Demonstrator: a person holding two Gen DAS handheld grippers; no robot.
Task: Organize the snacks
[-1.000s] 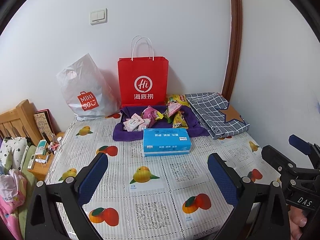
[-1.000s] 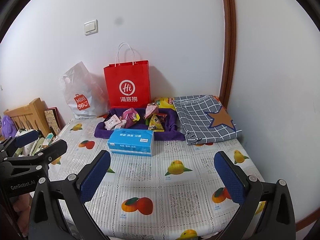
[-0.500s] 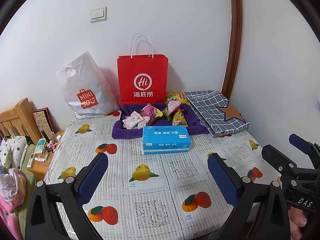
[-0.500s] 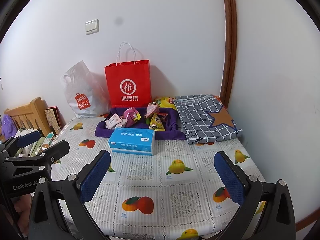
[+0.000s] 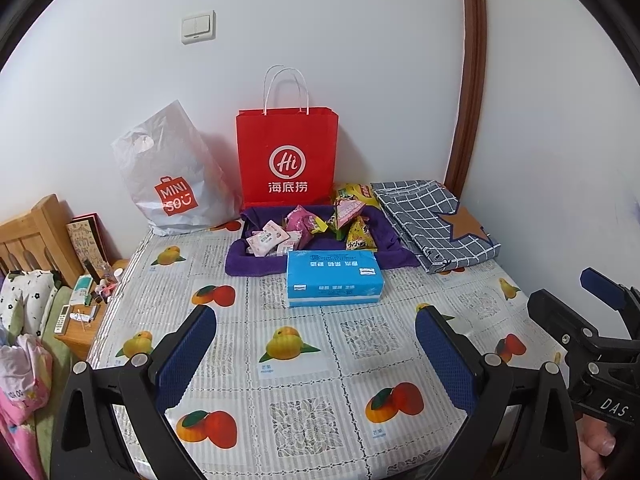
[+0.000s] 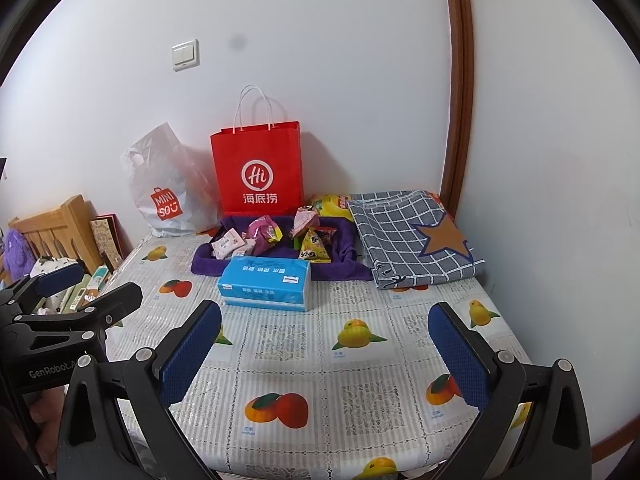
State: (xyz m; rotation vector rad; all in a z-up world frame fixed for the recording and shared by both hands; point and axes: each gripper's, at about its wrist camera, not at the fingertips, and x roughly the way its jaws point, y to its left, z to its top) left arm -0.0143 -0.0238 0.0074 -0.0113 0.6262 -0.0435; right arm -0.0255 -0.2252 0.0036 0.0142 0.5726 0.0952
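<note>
Several snack packets [image 5: 312, 228] [image 6: 276, 236] lie in a heap on a purple cloth [image 5: 240, 266] [image 6: 204, 266] at the back of the fruit-print table. A yellow snack bag [image 5: 352, 194] [image 6: 332, 204] sits behind them by the wall. A red paper bag [image 5: 287, 160] [image 6: 258, 168] stands upright behind the cloth. My left gripper [image 5: 316, 334] hovers open over the table's near half, well short of the snacks. My right gripper [image 6: 326, 334] is also open and empty, at a similar distance; it shows at the right edge of the left wrist view.
A blue tissue pack [image 5: 334, 278] [image 6: 266, 282] lies in front of the cloth. A folded checked cloth with a star [image 5: 436, 224] [image 6: 412, 232] lies at the back right. A white plastic bag [image 5: 172, 180] [image 6: 168, 188] leans on the wall. Left of the table: a cluttered wooden nightstand [image 5: 86, 312] and a bed.
Both cameras have tilted or dropped slightly, so the scene sits a little higher in frame. Both grippers stay open; nothing on the table has moved.
</note>
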